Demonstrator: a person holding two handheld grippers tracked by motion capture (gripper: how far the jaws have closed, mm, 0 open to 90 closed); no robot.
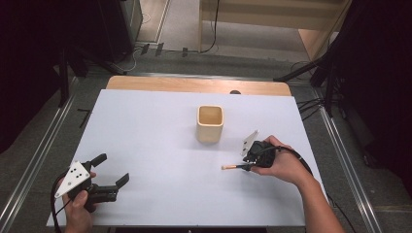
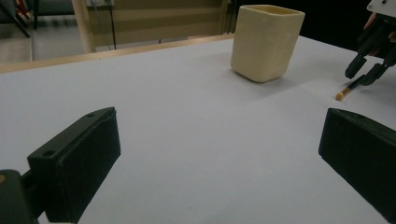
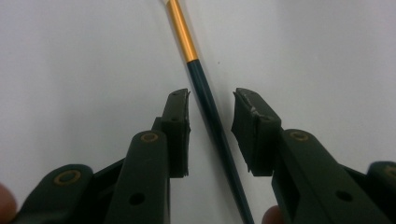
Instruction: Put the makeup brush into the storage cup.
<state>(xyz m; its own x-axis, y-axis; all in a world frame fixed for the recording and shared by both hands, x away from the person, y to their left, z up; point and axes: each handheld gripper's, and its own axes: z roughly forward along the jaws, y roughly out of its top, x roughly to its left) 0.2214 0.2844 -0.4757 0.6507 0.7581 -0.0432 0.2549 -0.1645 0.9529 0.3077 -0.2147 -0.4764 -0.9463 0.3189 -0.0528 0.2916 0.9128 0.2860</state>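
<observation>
Both right claw (image 3: 210, 109) jaws flank the brush (image 3: 205, 100), untouching.

A cream, square-mouthed cup (image 1: 210, 124) stands upright on the white table (image 1: 145, 145), its mouth open and its inside bare. Behind the cup, a strip of bare wood (image 1: 194, 85) edges the white surface. Beyond that strip, black cables (image 1: 214, 29) trail over the grey floor (image 1: 180, 26).

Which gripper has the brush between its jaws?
The right gripper: its jaws straddle the brush handle, not yet pressing. The left gripper gapes over bare table.
</observation>
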